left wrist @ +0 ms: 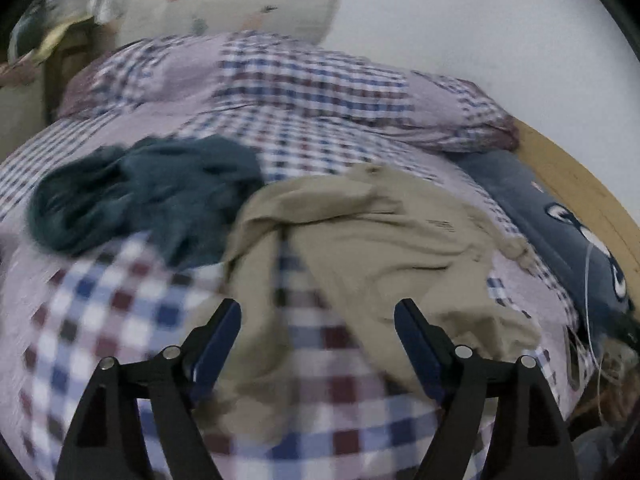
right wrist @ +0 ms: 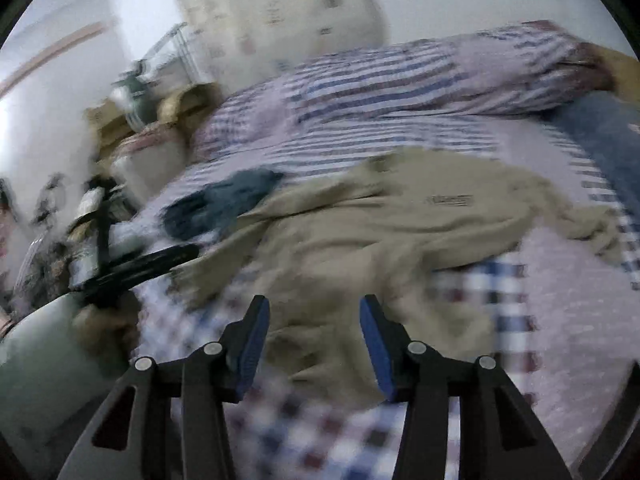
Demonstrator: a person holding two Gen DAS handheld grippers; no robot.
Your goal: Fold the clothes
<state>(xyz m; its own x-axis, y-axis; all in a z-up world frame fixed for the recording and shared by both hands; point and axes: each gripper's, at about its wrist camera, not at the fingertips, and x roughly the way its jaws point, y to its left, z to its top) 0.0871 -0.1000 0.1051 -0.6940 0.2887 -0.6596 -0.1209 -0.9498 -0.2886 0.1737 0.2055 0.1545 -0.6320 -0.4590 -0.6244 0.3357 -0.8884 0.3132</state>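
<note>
A tan shirt (left wrist: 376, 236) is lying crumpled on a bed with a checked sheet (left wrist: 120, 320) in white, blue and dark red. The shirt is sitting near the middle of the bed, and small dark writing is showing on its chest. A dark teal piece of clothing (left wrist: 144, 196) is lying bunched up just beside the shirt, on its left, and the two are touching at the edge. The left gripper (left wrist: 318, 312) is hanging over the near part of the tan shirt with its two blue-padded fingers (left wrist: 218, 344) spread wide apart, and nothing is sitting between them. The right gripper (right wrist: 314, 308) is also hanging over the near part of the tan shirt (right wrist: 400, 232), and its fingers are apart too, gripping nothing. In the right wrist view the left gripper (right wrist: 160, 260) is showing as a black blur at the left edge of the shirt, by the teal clothing (right wrist: 224, 204). A checked pillow (left wrist: 288, 84) is lying at the far end of the bed, under a pale wall. A dark blue cushion (left wrist: 560, 224) with white shapes on it is lying along the right side, next to the wooden bed frame (left wrist: 584, 192). Both pictures are blurry.
</note>
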